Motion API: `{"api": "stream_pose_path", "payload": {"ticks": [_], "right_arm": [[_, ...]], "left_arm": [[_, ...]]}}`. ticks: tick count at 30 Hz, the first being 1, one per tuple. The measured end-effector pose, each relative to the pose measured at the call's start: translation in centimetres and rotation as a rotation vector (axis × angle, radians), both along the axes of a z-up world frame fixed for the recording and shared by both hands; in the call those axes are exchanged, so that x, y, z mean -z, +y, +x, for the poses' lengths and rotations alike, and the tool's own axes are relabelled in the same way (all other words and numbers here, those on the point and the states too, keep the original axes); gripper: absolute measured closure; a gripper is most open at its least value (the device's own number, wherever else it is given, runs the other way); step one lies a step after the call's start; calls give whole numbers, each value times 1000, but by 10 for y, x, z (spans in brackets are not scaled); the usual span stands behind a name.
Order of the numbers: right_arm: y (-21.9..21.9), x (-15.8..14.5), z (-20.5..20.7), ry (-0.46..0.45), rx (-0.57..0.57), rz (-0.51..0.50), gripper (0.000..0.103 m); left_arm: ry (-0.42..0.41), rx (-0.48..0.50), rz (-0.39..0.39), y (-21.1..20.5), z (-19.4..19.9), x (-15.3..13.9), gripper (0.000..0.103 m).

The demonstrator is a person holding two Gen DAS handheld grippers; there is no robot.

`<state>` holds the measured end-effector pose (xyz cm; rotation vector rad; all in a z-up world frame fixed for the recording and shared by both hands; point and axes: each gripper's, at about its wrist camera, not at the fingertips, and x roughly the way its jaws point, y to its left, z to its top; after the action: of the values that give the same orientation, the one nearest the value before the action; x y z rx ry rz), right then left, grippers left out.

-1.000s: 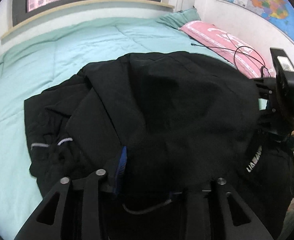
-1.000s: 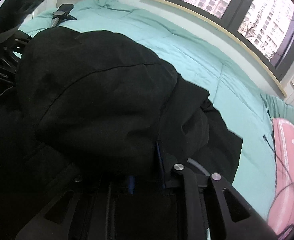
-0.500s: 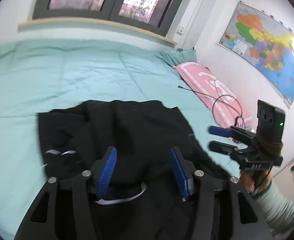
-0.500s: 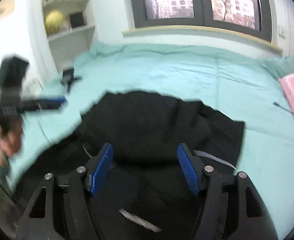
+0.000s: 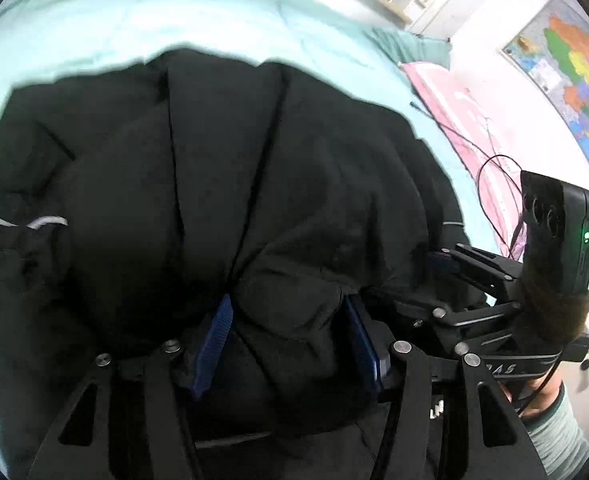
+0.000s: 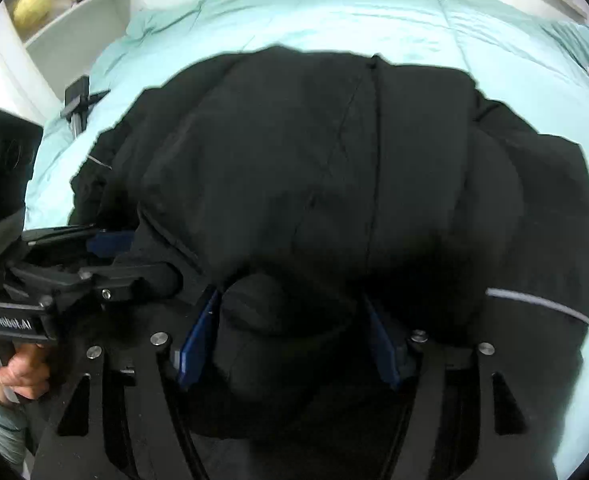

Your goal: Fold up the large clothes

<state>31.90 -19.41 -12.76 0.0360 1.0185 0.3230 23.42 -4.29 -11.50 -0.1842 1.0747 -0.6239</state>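
Both tongs back down at the black jacket [image 5: 222, 184], left tongs [image 5: 290, 332] and right tongs [image 6: 290, 332] parted, fabric bunched between.

1. A black jacket [image 6: 334, 184] is spread over a mint-green quilt [image 6: 334, 12], filling the middle of the frame.
2. A bunched fold of the jacket is seen between the blue pads [image 6: 198, 336] of the right gripper [image 6: 290, 336], at lower centre.
3. The left gripper [image 6: 106, 256] is held at the left edge by a hand [image 6: 18, 368], against the jacket's edge.
4. White shelves [image 6: 78, 12] are seen at upper left.
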Motion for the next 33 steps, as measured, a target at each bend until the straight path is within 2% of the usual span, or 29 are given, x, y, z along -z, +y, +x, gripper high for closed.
{"api": "stream_pose_path", "payload": {"ticks": [2,5,7,8,10,12,13,15,20,22,25,29,32,33], "right_arm": [[-2,-22,-16,-37,1,13,36],[1,-59,-62,-137,-21,-1,36],[6,-69,-85,-176,-32,-31,36],[8,-68,-88,-173,-28,-42,36],[10,-48,-80,-117,-8,-56,36],[4,-11,-67,-19,14,-56,37],[-1,15,-56,39,33,-23,37],[-10,26,-59,16,48,19,36],[-3,21,-74,-45,68,-22,36],[-6,14,-84,-50,80,14,36],[-19,-4,-119,-37,76,76,35],[-37,-26,-179,-81,95,12,34],[-67,-40,-224,-122,168,-23,33],[-80,-41,-238,-122,201,-22,33]], "left_arm": [[-44,13,-40,9,-19,-20,44],[-96,18,-102,28,-49,-43,43],[-107,-18,-107,38,-61,-43,42],[-87,-45,-96,40,-60,-34,42],[-15,-78,-87,41,-49,-6,42],[125,-103,-47,39,-32,40,40],[144,-111,-88,43,-27,54,40],[143,-112,-123,47,-26,55,40],[60,-95,-79,41,-42,47,40],[54,-94,-69,42,-53,35,40],[-35,-46,-23,54,-93,2,40],[-160,-97,30,99,-144,-36,40],[-163,-210,26,169,-177,-39,40],[-153,-237,27,187,-171,-37,40]]}}
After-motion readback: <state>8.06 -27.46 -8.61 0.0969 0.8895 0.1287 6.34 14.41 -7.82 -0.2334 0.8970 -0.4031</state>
